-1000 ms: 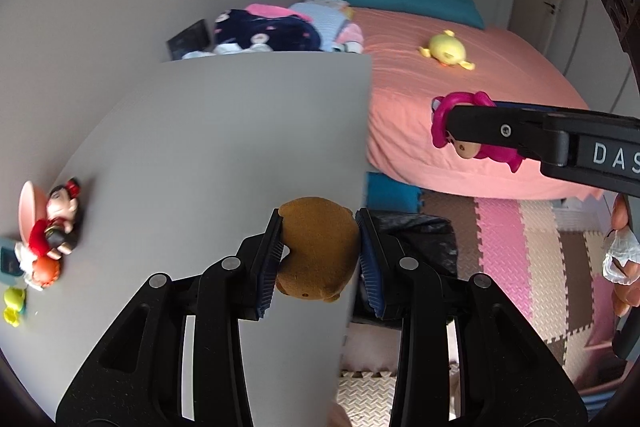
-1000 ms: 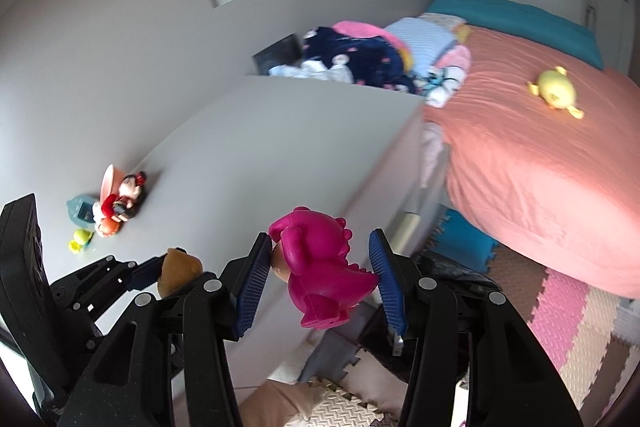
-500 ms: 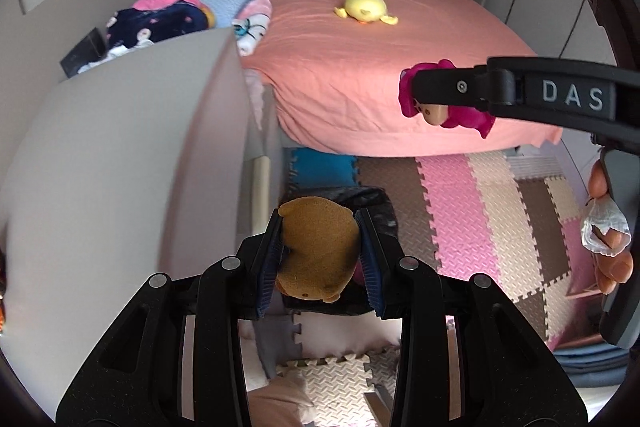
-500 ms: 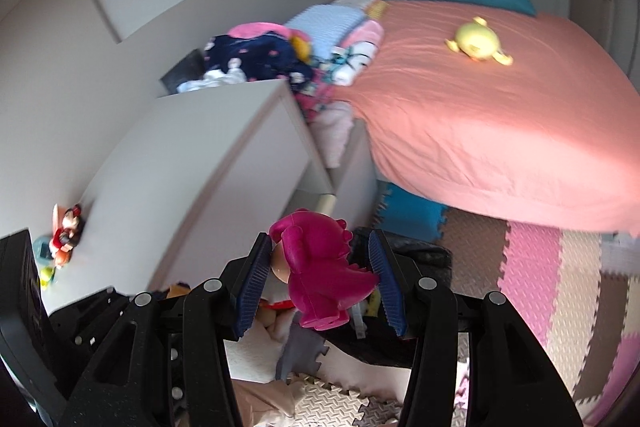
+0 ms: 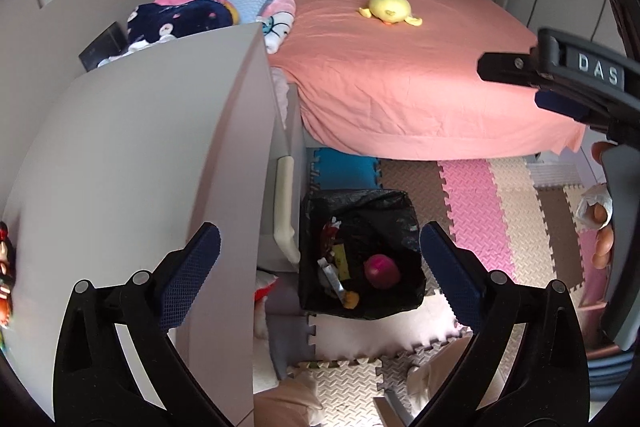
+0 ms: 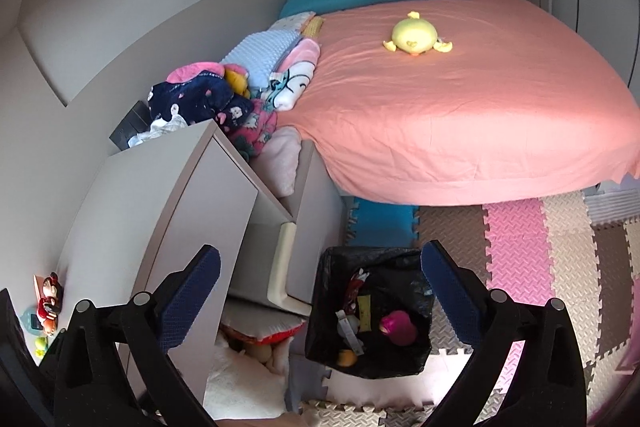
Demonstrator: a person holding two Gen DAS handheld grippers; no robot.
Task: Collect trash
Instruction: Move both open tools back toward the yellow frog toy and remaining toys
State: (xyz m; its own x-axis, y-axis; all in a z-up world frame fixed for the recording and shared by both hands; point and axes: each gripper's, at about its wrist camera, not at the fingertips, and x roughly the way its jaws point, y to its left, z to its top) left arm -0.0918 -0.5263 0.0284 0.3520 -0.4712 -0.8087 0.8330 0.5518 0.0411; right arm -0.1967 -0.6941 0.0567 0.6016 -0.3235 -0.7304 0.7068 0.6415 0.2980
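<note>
Lying in the black-lined bin (image 6: 320, 307): magenta toy (image 6: 398, 327).

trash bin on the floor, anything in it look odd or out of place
Yes. The black-lined trash bin holds wrappers, but also a pink toy figure and a small brown toy. Toys among trash look odd. Nothing appears spilled around the bin, and both tools are open and empty.

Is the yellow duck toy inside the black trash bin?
No, the yellow duck toy lies on the pink bed, far from the black trash bin.
</note>
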